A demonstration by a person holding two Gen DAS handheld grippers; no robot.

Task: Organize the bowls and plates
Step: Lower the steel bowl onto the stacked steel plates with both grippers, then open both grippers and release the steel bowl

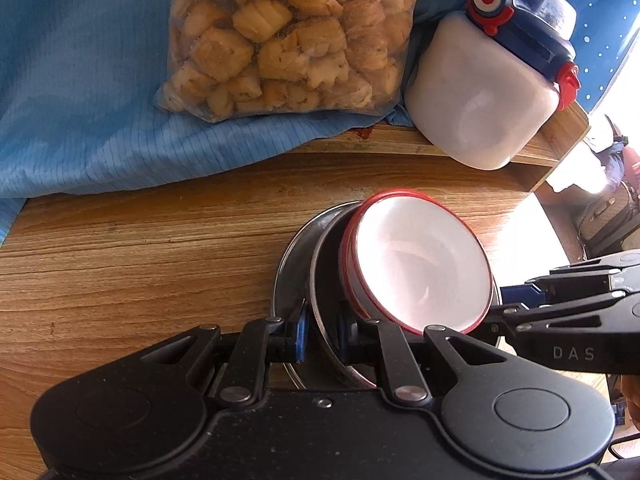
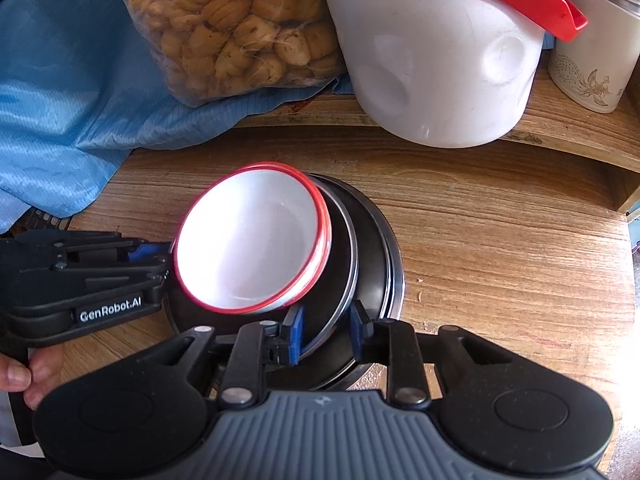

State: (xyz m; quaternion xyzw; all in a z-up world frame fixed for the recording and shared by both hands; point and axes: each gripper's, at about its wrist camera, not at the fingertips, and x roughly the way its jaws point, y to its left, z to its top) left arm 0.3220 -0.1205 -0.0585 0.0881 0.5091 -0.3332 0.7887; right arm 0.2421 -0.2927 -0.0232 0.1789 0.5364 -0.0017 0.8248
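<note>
Two grippers at the stack: left gripper jaws clamped on steel plate rim, right gripper jaws apart, straddling it; next, settle tilted red-rimmed bowl.

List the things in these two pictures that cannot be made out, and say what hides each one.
- Left view: the right hand-held gripper has its tips hidden behind the red-rimmed bowl.
- Right view: the left hand-held gripper has its tips hidden by the same bowl.
- Both views: how many steel plates are stacked; the bowl covers them.
- Right view: the tin is cut by the edge.
</note>
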